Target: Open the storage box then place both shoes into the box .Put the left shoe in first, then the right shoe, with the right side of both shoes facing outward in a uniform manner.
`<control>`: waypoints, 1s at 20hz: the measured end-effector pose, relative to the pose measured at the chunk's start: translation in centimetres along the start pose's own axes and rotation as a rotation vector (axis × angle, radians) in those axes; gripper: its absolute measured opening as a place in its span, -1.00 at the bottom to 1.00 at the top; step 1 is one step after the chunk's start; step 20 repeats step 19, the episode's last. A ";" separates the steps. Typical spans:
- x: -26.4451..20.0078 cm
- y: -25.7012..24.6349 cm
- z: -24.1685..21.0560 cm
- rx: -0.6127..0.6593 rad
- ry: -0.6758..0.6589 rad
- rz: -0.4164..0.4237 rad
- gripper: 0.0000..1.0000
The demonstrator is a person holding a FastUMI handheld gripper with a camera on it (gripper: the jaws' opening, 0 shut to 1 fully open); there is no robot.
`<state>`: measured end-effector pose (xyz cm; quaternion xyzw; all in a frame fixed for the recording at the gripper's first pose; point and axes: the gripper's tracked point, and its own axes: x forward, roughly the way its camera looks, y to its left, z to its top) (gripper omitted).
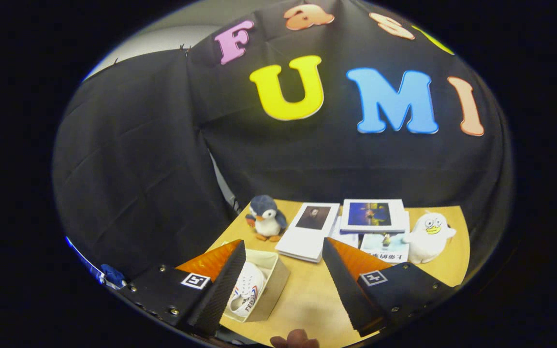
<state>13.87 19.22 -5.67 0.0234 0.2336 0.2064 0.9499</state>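
Hovering wide apart and empty, gripper (pixel 278 285); open storage box (pixel 278 280) holding white shoe (pixel 245 292), at nine o'clock beside left finger.

Black cloth (pixel 128 159) hangs in creased folds as the booth's wall, closing in the back and one side. Above its upper edge shows a strip of pale grey room wall (pixel 162 38). A narrow gap (pixel 223 181) between two cloth panels lets a light sliver through. Below stands a light wooden table (pixel 307 295), its top evenly lit, with soft shadows.
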 end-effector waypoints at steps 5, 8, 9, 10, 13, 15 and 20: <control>-6.3 -4.4 4.4 -0.051 -0.256 -0.163 0.95; -9.9 -6.4 6.2 -0.051 -0.365 -0.229 0.95; -10.9 -7.0 6.7 -0.052 -0.394 -0.245 0.95; -12.0 -7.6 6.9 -0.055 -0.418 -0.263 0.95; -15.2 -9.0 7.9 -0.058 -0.476 -0.308 0.95; -16.8 -10.0 8.1 -0.046 -0.499 -0.317 0.95; -18.8 -12.4 7.9 -0.054 -0.522 -0.363 0.94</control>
